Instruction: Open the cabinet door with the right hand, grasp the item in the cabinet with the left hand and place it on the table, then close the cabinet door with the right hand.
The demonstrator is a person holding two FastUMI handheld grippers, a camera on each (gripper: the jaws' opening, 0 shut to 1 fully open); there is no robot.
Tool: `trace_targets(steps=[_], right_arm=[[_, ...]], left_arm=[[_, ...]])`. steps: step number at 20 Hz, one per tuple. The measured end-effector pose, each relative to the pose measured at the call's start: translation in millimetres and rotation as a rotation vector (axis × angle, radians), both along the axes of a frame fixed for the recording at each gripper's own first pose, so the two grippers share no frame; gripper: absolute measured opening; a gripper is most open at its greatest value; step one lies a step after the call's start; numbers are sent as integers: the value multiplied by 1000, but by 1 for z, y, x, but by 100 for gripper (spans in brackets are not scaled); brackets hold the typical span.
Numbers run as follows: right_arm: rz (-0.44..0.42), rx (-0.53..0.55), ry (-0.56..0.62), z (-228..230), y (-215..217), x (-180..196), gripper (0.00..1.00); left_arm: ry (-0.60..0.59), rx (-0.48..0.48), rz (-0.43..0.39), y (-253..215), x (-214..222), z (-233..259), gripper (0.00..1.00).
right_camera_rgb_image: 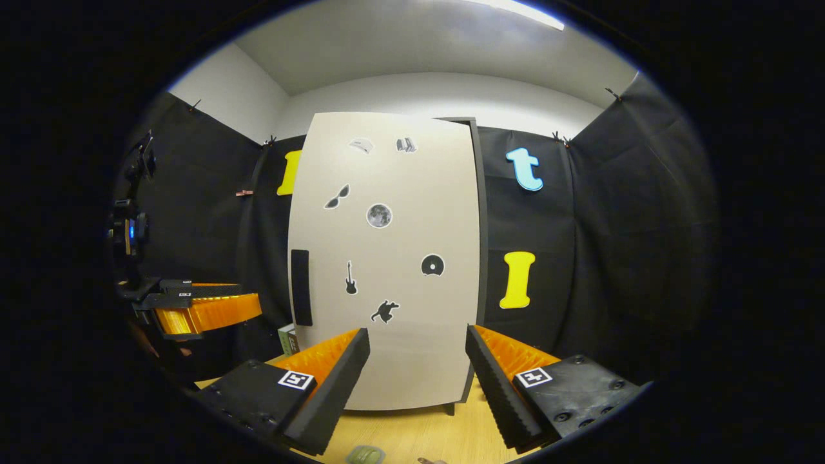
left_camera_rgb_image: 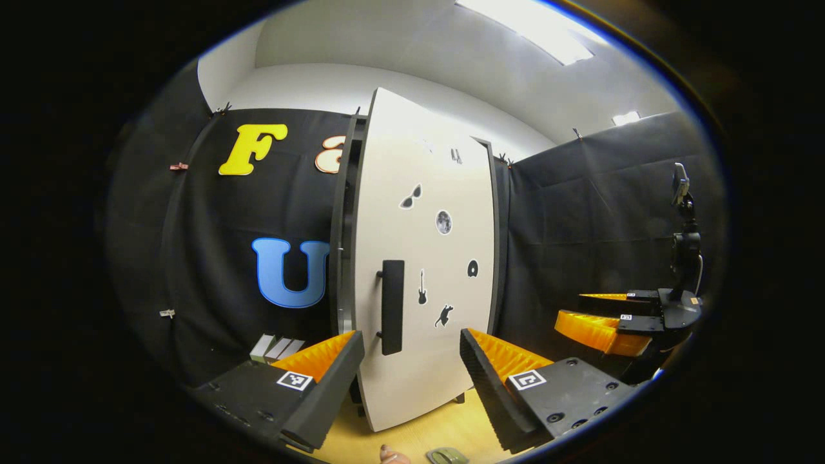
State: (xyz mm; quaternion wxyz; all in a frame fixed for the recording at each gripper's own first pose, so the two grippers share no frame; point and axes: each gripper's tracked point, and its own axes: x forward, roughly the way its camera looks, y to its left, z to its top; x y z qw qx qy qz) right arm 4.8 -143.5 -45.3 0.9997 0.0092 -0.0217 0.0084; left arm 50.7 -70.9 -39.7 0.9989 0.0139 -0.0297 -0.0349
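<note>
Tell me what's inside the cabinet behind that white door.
The door stands slightly ajar, showing only a dark, narrow gap along its handle side. The door covers the rest of the inside, so no contents can be seen.

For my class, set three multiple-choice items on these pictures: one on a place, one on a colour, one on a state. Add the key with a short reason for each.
1. In the right gripper view, where on the door is the handle?
A. by its left edge
B. in the middle
C. by its right edge

2. What colour is the handle?
A. red
B. black
C. white

3. The right claw is
A. open and empty
B. shut on the handle
C. shut on a cup

Key: 1 A, the bar runs down the left edge. 2 B, it is dark against the pale door. 3 A, it is spread wide with nothing in it.
</note>
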Motion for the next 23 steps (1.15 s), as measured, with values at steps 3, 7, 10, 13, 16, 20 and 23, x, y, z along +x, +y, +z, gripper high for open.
trace_targets(steps=[3, 7, 10, 13, 16, 20, 23], right_arm=[[-4, 13, 19, -7, -8, 5, 98], [-7, 18, 8, -3, -10, 7, 98], [-4, 10, -1, 0, -8, 6, 98], [2, 10, 2, 0, -7, 5, 98], [3, 11, 2, 2, -7, 4, 98], [6, 17, -3, 6, -7, 3, 98], [1, 17, -12, 11, -9, 2, 98]], left_arm=[[-1, 16, 29, -2, 2, -1, 94], [1, 60, 42, -5, 6, -4, 95], [5, 49, 37, -7, 10, -6, 95], [14, 50, 43, -6, 11, -9, 95], [19, 45, 40, -6, 12, -11, 95], [9, 40, 66, 0, 11, -8, 94], [0, 45, 68, -2, 11, -5, 94]])
